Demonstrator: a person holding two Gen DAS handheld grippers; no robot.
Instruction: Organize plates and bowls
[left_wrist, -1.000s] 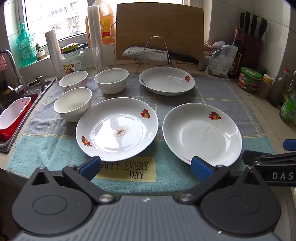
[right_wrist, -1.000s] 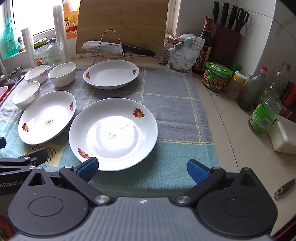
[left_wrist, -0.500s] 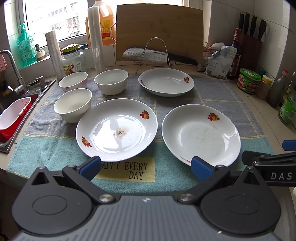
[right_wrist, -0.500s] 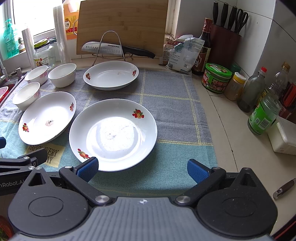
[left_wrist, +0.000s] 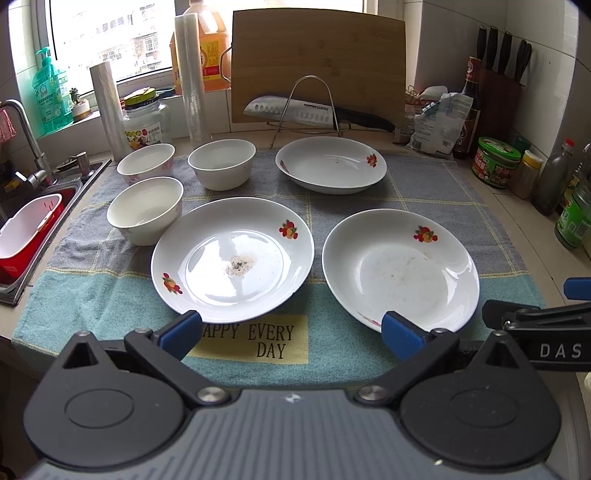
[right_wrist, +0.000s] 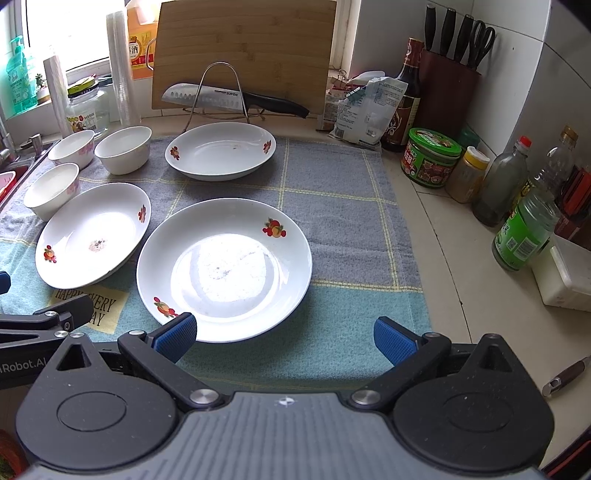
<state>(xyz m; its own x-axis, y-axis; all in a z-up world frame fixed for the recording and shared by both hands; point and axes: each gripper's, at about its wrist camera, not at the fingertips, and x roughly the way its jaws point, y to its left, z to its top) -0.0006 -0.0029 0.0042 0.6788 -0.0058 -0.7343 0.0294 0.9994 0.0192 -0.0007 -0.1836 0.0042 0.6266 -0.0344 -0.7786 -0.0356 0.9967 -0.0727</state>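
Plates of glazed ceramic lie apart on the towel (left_wrist: 424, 177): rigid, slick, breakable, best pinched at the rim. Left gripper (left_wrist: 291, 332) and right gripper (right_wrist: 284, 334) hover wide and empty before the near-left plate (left_wrist: 232, 258) and near-right plate (right_wrist: 225, 269).

Plates: three, at (left_wrist: 232, 258), (left_wrist: 400, 271) and (left_wrist: 331, 169).
Bowls: three, at (left_wrist: 145, 208), (left_wrist: 146, 164) and (left_wrist: 221, 163).
Towel (left_wrist: 424, 184) on the worktop: one.
Cutting board (left_wrist: 317, 59): one.
Knife (left_wrist: 306, 110) on the wire stand: one.
Knife block (right_wrist: 448, 92): one.
Green-lidded jar (right_wrist: 430, 157): one.
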